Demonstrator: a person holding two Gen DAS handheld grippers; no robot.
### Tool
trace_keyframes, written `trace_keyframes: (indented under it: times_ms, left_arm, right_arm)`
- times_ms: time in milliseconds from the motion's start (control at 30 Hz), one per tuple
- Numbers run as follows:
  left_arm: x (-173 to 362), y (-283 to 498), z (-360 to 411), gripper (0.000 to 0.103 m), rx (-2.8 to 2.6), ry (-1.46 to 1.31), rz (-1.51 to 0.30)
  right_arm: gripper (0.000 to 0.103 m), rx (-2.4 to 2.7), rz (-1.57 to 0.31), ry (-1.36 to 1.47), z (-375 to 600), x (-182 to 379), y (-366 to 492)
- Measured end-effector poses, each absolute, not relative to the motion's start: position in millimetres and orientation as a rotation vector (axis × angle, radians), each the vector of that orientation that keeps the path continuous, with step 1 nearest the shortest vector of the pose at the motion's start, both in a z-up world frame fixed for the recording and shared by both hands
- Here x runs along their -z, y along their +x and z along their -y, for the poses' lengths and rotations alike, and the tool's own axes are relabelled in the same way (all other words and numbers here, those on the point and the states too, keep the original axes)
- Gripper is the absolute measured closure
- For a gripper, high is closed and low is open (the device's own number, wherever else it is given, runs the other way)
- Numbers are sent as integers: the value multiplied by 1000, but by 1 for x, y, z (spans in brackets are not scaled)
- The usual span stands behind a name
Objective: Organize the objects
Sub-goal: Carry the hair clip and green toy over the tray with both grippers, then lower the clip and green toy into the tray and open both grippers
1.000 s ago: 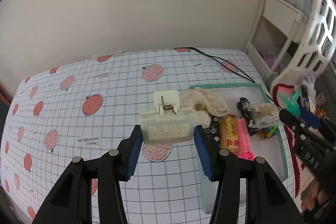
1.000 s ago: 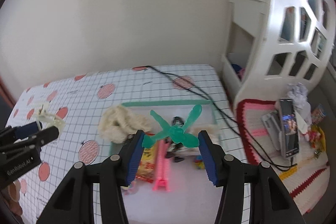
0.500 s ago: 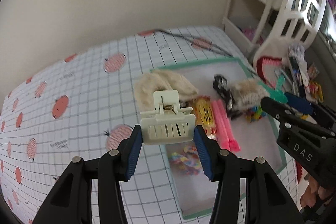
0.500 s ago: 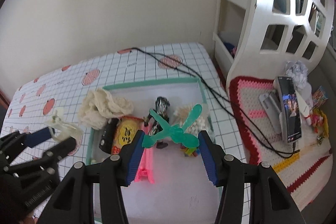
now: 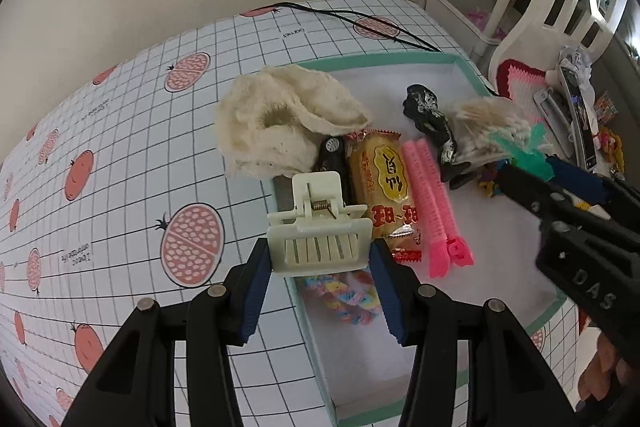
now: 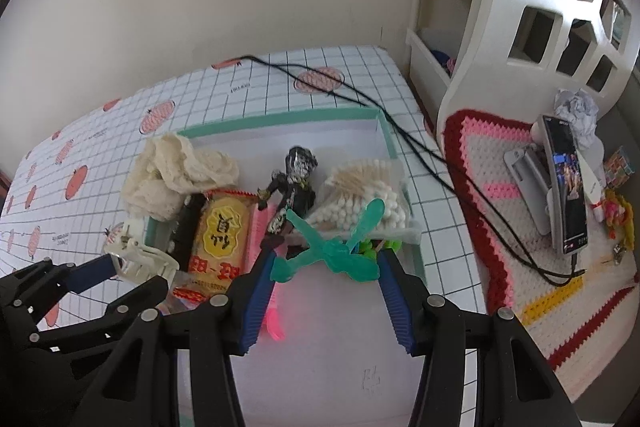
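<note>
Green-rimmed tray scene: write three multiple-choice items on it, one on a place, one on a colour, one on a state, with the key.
1. Where does the cream cloth lie?
A. draped over the green-rimmed tray's edge
B. on the crocheted rug
C. inside the white shelf

2. What colour is the dragonfly toy in the right gripper?
A. pink
B. green
C. black

3. What is the state of the left gripper?
A. open and empty
B. shut on the snack packet
C. shut on the white clip

Key: 1 A, the cloth hangs partly over the tray's left rim onto the tablecloth; 2 B, the toy between the blue pads is translucent green; 3 C, both pads press against the clip's sides.
</note>
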State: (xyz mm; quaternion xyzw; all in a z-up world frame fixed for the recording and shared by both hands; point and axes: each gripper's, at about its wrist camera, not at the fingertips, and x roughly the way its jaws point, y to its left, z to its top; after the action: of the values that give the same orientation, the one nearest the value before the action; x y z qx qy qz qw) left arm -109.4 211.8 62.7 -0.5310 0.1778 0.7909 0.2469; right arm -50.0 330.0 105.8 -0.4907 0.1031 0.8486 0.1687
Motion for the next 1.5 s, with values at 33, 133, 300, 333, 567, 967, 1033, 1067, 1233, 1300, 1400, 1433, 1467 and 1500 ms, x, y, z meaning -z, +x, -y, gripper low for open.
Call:
trace_keyframes:
  times_ms: [33, 133, 300, 333, 567, 967, 1033, 1067, 1233, 1300, 1400, 1433, 1467, 1500]
  left_arm:
    - [-62, -109, -213, 51, -2154, -1450, -489]
    - [-58, -108, -215, 51, -2143, -1449, -499]
    - [-49, -109, -216, 51, -2125, -1470, -501]
    - [-48, -109, -217, 51, -2123, -1472, -502]
    - [-46, -107, -218, 51, -2125, -1460, -523]
    - [-45, -106, -220, 51, -2134, -1449, -560]
    - [-44, -106, -220, 51, -2134, -1450, -557]
    - [-44, -106, -220, 51, -2130, -1453, -559]
    - [-45, -107, -219, 51, -2120, -1466, -550]
    - [-46, -107, -219, 51, -2121, -1466, -551]
    - [-48, -106, -219, 49, -2121, -1464, -550]
    - [-49, -105, -220, 48, -2118, -1466, -550]
    - [-51, -104, -220, 46, -2115, -1464, -553]
    - [-53, -104, -220, 45, -2114, -1457, -555]
  right_arm:
    - [48, -2406, -291, -1407, -330, -102, -50]
    - [48, -2396, -282, -1425, -330, -97, -51]
    - [48, -2381, -285, -1449, -332, -90, -53]
    - [48, -2378, -281, -1454, -332, -89, -54]
    - [48, -2363, -281, -1482, -334, -78, -56]
    - [48, -2350, -287, -1513, -334, -65, -59]
    - [48, -2347, -288, -1514, -335, -64, -60]
    - [48, -2347, -287, -1513, -335, -65, -60]
    - [48, -2342, -273, -1514, -336, -64, -60]
    - [48, -2341, -278, -1512, -337, -64, -60]
    - [47, -2341, -279, -1513, -337, -65, -61]
    - [47, -2340, -278, -1513, -338, -66, -60]
    - [47, -2340, -277, -1514, -337, -67, -61]
    - [47, -2340, -277, -1515, -337, -67, -60]
